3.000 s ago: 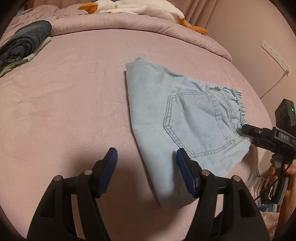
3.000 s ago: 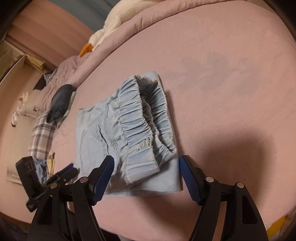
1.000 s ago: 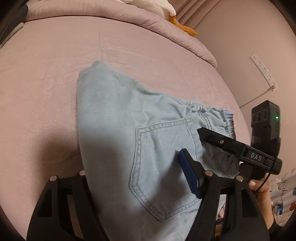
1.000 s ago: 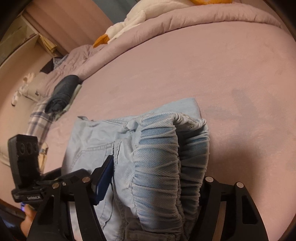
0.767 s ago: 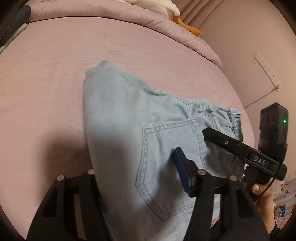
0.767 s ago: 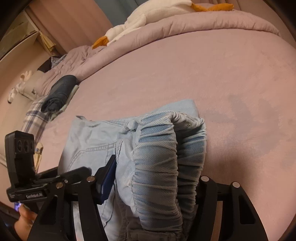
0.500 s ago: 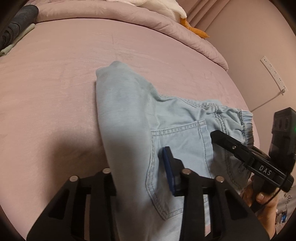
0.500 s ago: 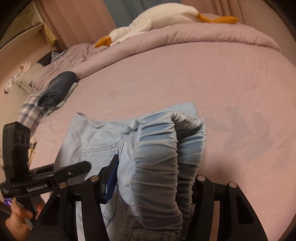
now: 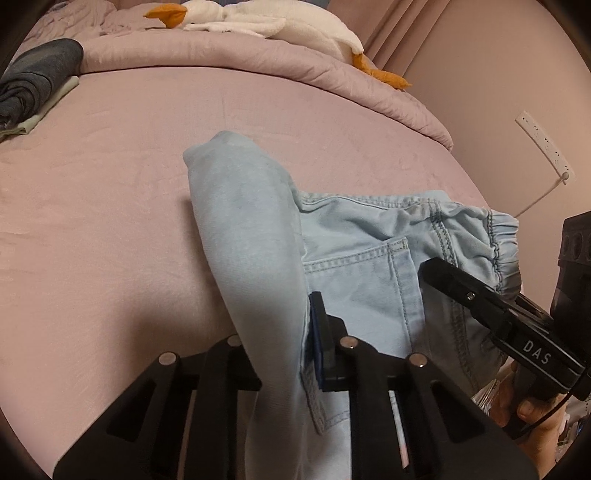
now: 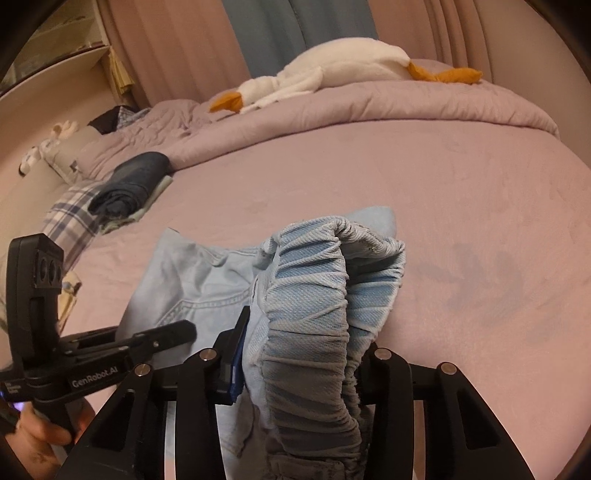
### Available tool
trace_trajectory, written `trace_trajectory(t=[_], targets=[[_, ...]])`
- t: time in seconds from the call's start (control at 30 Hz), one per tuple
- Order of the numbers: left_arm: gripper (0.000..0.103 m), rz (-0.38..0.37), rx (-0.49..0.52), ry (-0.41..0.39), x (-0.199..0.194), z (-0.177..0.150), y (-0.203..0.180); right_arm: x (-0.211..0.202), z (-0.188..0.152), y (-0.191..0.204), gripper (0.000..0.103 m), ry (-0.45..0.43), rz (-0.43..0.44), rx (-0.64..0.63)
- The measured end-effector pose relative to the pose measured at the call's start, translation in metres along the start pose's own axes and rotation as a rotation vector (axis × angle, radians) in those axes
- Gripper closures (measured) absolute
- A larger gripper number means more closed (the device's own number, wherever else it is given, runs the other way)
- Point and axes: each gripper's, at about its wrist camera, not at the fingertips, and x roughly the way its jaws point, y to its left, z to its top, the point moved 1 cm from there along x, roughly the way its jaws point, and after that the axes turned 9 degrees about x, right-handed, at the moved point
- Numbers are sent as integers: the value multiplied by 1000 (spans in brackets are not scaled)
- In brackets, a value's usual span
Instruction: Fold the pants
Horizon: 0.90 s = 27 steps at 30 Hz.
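Light blue denim pants [image 9: 354, 240] lie folded on the pink bed [image 9: 110, 184]. My left gripper [image 9: 275, 339] is shut on the pants' folded side edge near the back pocket [image 9: 365, 291]; the cloth bunches between the jaws and lifts off the bed. My right gripper [image 10: 299, 354] is shut on the elastic waistband [image 10: 314, 314], which bulges up between the jaws. The pants [image 10: 199, 280] stretch away to the left in the right wrist view. Each gripper shows in the other's view: the right [image 9: 480, 302], the left [image 10: 147, 339].
A white goose plush [image 9: 258, 22] lies on the rolled pink quilt [image 9: 258, 62] at the back. A dark folded garment [image 9: 33, 77] sits on other clothes at the far left. A wall with a power strip [image 9: 543, 147] stands at the right.
Both grippers have closed on the pants, the left on the side edge, the right on the waistband. The gripped cloth has risen and bunched, and both views have tilted up.
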Motion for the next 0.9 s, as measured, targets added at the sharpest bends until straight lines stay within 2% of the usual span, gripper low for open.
trace_trajectory(t=[0.4,0.9], targets=[[87,26,-20,-37,-26,-6,2,-9,-5,23,59,-21,34,-48],[88,122,-35,-97,-73,-30,12,-16,-18,71,59,-30,90,-149]])
